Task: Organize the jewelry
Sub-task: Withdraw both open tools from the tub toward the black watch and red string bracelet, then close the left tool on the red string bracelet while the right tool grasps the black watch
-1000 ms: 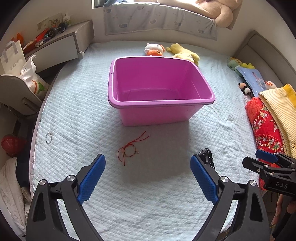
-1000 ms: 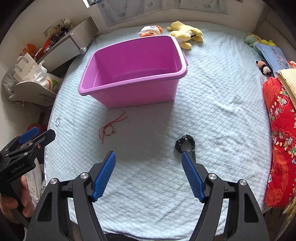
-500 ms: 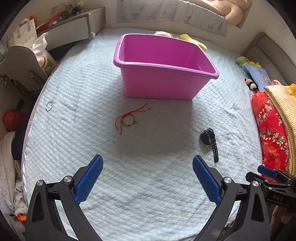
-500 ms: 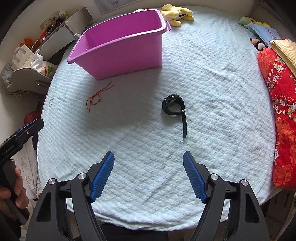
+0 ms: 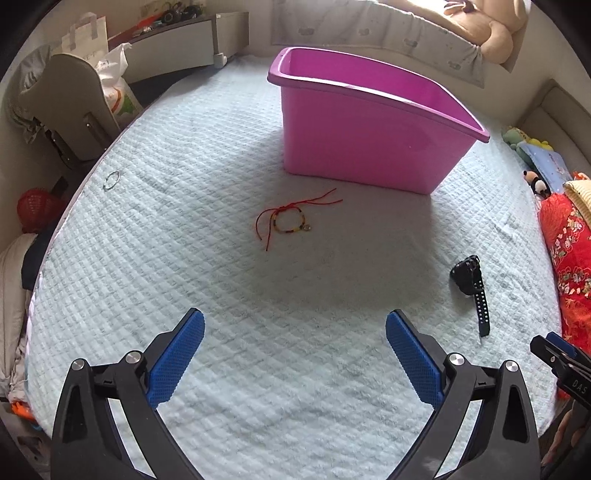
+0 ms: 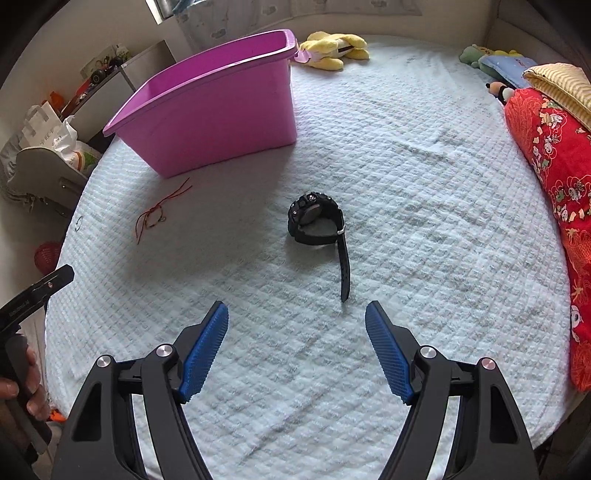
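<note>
Both grippers, left (image 5: 294, 343) and right (image 6: 296, 334), sank toward the quilted bedspread (image 6: 424, 184), jaws apart, empty.

Pink tub (image 5: 373, 147) interior floor hidden behind near wall in both views. Small ring (image 5: 111, 180) near bed edge too small to tell material; in right wrist view only faint mark. Bracelet (image 5: 290, 220) beads too small to identify. Watch (image 6: 316, 219) face unreadable. Person's hand (image 6: 22, 391) cut off by left edge. Plush toy (image 5: 491, 33) cut off at top edge.
</note>
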Motion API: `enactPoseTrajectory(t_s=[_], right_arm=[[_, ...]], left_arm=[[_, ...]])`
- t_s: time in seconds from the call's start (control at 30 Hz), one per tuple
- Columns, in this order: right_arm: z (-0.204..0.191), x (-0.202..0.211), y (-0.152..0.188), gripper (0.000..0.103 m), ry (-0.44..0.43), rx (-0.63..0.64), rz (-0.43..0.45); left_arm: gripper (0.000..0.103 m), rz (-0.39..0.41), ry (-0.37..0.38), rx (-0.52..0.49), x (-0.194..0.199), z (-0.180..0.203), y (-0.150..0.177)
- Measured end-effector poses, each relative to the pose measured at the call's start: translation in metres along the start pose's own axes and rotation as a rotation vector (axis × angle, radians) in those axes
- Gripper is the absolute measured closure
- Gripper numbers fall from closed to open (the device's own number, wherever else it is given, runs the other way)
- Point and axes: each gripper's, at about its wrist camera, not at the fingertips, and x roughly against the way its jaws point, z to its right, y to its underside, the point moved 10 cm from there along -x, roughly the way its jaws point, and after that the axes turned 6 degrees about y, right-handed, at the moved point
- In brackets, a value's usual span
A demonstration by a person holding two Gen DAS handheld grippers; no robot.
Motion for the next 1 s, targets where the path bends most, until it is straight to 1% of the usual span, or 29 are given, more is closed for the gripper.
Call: enactPoseTrajectory(t_s=[0.07,0.13,0.2,0.3,0.37,0.53,0.6,0.7,0.9,1.0], right_arm=[[0.001,-0.017,-0.001,0.03,0.011,0.012,0.049],[0.001,-0.035,-0.003,0.03,0.023,0.016,0.101],[0.001,-0.053,-0.007,0.029,0.028,0.011,0.134],[0.002,-0.08,-0.011,0.029,0.054,0.003,0.143],[0.003,-0.095,-0.015,0.029,0.062,-0.003,0.145],[0.006,-0.119,-0.027,0.029,0.11,0.007,0.152],[0.008,-0.127,-0.032,0.03,0.132,0.022,0.148],[0.008,-0.135,-0.04,0.029,0.134,0.025,0.15],[0.009,-0.155,-0.051,0.029,0.149,0.034,0.125],[0.008,-0.161,-0.055,0.027,0.143,0.032,0.121]], left_arm=[[0.006,0.054,0.009,-0.022,-0.026,-0.002,-0.002],[0.006,0.09,0.003,-0.044,-0.053,-0.002,-0.003],[0.006,0.093,0.006,-0.046,-0.074,-0.002,-0.004],[0.006,0.1,0.032,-0.034,-0.101,-0.001,-0.004],[0.006,0.101,0.029,-0.046,-0.115,0.0,-0.006],[0.006,0.134,0.02,-0.105,-0.136,0.007,-0.019],[0.006,0.141,0.018,-0.11,-0.143,0.008,-0.027],[0.006,0.148,0.023,-0.1,-0.152,0.005,-0.037],[0.006,0.144,0.026,-0.094,-0.171,0.0,-0.049],[0.006,0.143,0.024,-0.097,-0.178,0.0,-0.053]])
